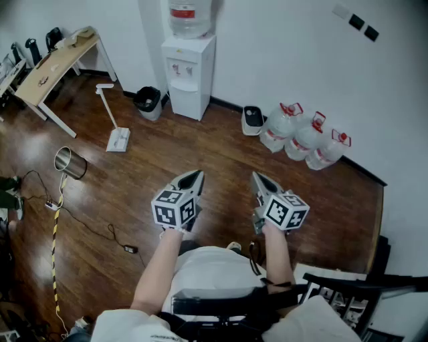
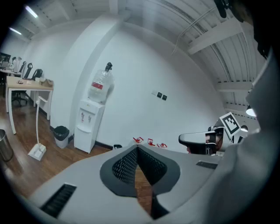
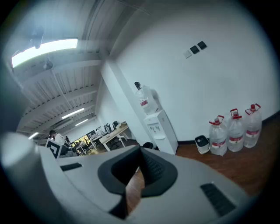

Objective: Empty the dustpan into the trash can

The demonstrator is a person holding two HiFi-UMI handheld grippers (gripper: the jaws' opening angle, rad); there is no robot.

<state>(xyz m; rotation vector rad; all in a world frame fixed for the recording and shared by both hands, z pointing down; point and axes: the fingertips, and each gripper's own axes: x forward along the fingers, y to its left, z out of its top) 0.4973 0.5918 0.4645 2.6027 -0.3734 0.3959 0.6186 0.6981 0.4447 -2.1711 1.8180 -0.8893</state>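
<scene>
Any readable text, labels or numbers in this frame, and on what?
No text is readable.
Dispenser bottle, red label: too blurred to read.
Floor water jugs, red labels: too small to read.
Marker cubes: square black-and-white patterns, no letters.

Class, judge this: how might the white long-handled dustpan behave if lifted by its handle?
The dustpan looks like thin plastic, so it is probably light. Its tall slim handle carries the pan at the bottom, so it may swing if gripped high.
</scene>
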